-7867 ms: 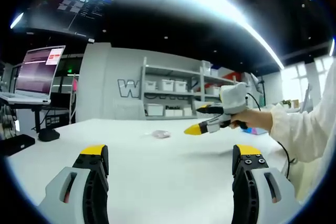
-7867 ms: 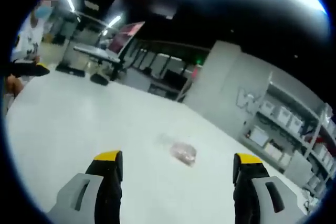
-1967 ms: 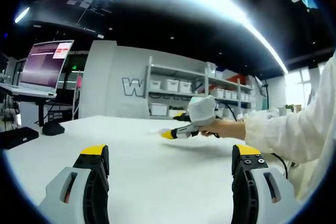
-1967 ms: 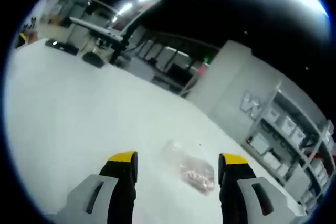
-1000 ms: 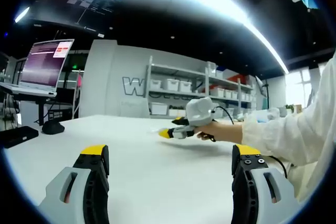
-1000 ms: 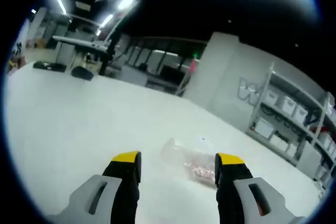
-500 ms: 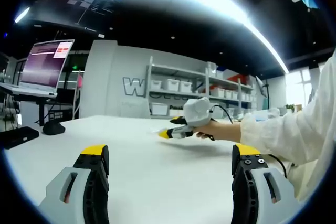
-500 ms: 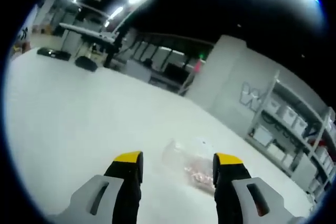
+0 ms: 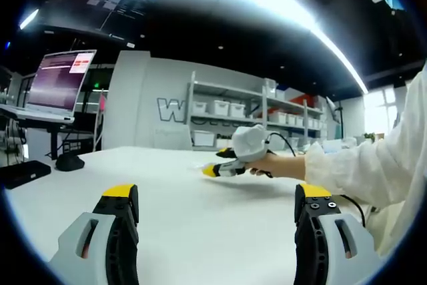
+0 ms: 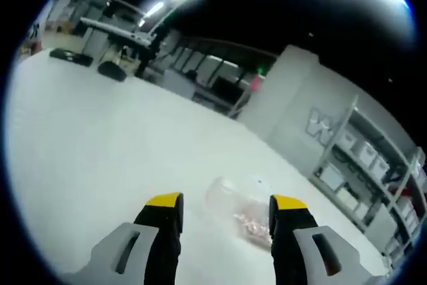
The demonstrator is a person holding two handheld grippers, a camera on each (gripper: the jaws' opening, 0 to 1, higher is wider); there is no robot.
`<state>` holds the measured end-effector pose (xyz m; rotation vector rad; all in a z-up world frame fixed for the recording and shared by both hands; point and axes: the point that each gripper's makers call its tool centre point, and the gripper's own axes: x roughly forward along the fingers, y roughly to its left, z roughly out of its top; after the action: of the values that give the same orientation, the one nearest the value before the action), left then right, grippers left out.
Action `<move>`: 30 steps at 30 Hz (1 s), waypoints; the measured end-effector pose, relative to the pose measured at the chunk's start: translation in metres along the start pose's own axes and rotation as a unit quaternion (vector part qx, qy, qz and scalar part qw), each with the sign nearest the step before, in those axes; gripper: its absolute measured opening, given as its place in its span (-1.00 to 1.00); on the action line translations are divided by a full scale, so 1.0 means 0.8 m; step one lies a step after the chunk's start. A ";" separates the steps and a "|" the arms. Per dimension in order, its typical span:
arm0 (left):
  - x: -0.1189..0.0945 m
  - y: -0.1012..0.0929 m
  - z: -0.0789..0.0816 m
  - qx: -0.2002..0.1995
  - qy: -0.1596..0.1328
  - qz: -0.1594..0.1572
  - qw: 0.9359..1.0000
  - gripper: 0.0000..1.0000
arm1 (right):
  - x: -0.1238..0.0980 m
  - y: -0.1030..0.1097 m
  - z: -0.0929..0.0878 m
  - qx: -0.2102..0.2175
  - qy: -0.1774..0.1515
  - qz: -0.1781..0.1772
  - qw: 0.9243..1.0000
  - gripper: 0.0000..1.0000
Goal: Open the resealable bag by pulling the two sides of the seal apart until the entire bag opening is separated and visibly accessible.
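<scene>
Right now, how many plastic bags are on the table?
1. The resealable bag lies on the white table, between the right gripper's open jaws.

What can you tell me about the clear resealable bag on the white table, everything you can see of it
The resealable bag is clear, thin plastic, crumpled and lying flat on the white table. Pinkish contents sit toward its right end; what they are is too blurred to tell. It lies just beyond the right gripper, between the yellow jaw tips, which stand apart and do not clearly touch it. The seal's state cannot be made out.
</scene>
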<state>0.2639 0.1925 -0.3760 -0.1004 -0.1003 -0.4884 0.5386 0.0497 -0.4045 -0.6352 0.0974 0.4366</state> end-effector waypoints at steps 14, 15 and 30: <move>0.000 0.003 0.000 0.001 0.002 0.002 1.000 0.92 | 0.007 0.000 -0.001 -0.016 0.004 -0.003 1.000 -0.09; 0.000 0.003 -0.001 0.001 0.002 0.001 1.000 0.92 | 0.009 0.001 -0.003 -0.023 0.007 -0.002 1.000 -0.10; -0.001 0.010 -0.002 -0.002 0.002 0.006 1.000 0.92 | 0.016 0.000 -0.002 -0.083 0.017 -0.006 0.996 -0.23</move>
<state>0.2667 0.1996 -0.3784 -0.1036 -0.0948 -0.4762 0.5503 0.0539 -0.4086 -0.8060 0.0912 0.4253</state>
